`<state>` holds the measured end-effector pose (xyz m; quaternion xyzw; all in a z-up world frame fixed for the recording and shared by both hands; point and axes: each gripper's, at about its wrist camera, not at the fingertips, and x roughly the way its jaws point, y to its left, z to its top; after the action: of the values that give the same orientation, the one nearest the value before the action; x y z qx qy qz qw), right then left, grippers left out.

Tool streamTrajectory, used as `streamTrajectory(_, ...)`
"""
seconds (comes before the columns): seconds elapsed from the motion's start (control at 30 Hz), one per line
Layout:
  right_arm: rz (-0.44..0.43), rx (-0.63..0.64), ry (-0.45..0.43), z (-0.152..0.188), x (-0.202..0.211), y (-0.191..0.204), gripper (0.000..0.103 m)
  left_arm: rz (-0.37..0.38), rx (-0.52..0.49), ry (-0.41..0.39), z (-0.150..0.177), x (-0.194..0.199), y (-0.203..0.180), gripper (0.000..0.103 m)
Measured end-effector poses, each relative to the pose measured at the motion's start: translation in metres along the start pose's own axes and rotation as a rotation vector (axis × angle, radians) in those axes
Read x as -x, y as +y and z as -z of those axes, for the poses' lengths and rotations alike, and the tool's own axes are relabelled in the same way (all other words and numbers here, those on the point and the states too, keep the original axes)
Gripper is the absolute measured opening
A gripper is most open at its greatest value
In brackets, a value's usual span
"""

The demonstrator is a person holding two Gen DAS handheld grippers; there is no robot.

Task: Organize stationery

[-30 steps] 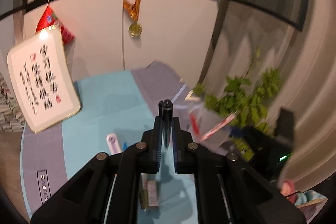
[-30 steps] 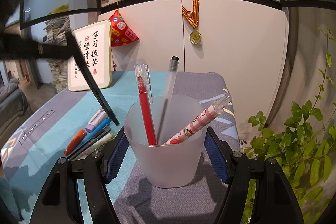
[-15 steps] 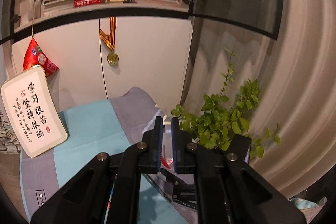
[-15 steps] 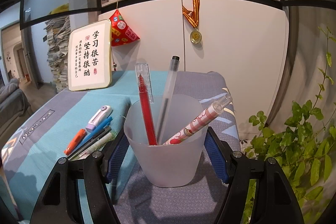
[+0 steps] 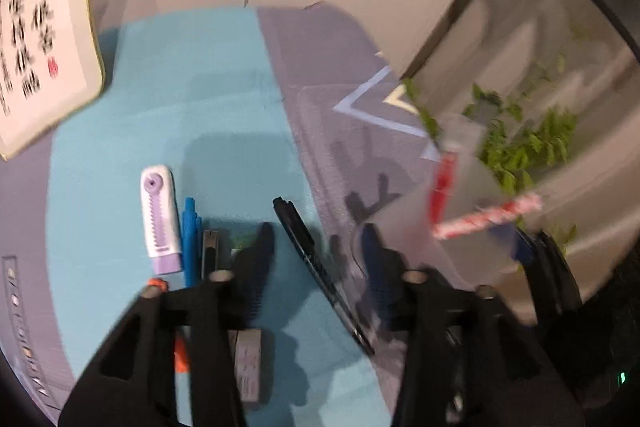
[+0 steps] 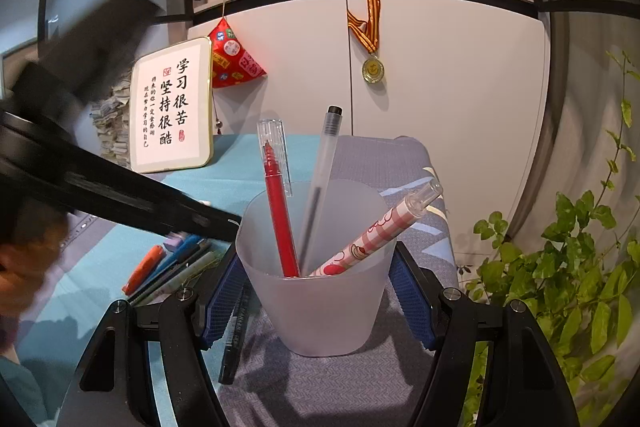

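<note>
My right gripper [image 6: 320,297] is shut on a frosted plastic cup [image 6: 320,307] standing on the grey mat. The cup holds a red pen [image 6: 278,219], a clear grey pen [image 6: 320,179] and a pink patterned pen [image 6: 376,235]. My left gripper [image 5: 316,247] is open and empty, low over the blue mat. A black pen [image 5: 316,267] lies between its fingers, and also shows beside the cup in the right wrist view [image 6: 236,339]. A purple correction tape [image 5: 160,219], a blue pen [image 5: 190,239] and an orange marker [image 6: 142,269] lie to the left.
A framed calligraphy sign [image 6: 172,107] leans at the back left of the table. White cabinet doors with a hanging medal [image 6: 373,69] stand behind. A leafy plant [image 6: 560,267] is off the table's right edge. The left gripper's arm [image 6: 100,195] crosses the right wrist view.
My left gripper has opened, dropped down toward the blue mat and now straddles the black pen lying there. One second ago it was shut on a black pen. The right gripper and cup have not moved.
</note>
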<state>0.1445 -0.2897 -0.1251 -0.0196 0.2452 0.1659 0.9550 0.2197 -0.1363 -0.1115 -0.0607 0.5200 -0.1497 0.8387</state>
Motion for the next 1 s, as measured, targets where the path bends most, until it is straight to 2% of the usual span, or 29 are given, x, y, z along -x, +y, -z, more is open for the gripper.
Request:
streamTrajectory(0.07,0.0,0.001,0.0,0.0,0.0,0.0,0.072,-0.025,0.014,0.011,-0.004,-0.011,0.001,0.045)
streamTrajectory(0.33,0.0,0.005,0.012,-0.001,-0.002,0.002,0.072,-0.008,0.097,0.047,-0.009,-0.026,0.018,0.044)
streamTrajectory(0.5,0.014,0.001,0.006,-0.001,0.0,0.001,0.071,-0.022,0.091,0.05,-0.009,-0.032,0.015,0.044)
streamTrajectory(0.6,0.032,0.018,0.009,0.0,0.0,0.004,0.071,-0.047,0.075,0.041,-0.009,-0.036,0.013,0.036)
streamTrajectory(0.67,0.036,0.027,0.01,0.0,0.001,0.006,0.071,-0.077,0.045,0.036,-0.01,-0.038,0.01,0.02)
streamTrajectory(0.73,0.035,0.025,0.01,0.0,0.001,0.006,0.071,-0.091,0.029,0.034,-0.009,-0.039,0.009,0.017)
streamTrajectory(0.87,0.035,0.028,0.009,0.0,0.001,0.006,0.071,-0.052,0.038,0.04,-0.008,-0.039,0.011,0.008)
streamTrajectory(1.0,0.034,0.029,0.008,0.0,0.002,0.005,0.071,-0.029,0.026,-0.011,0.0,-0.011,0.014,0.008)
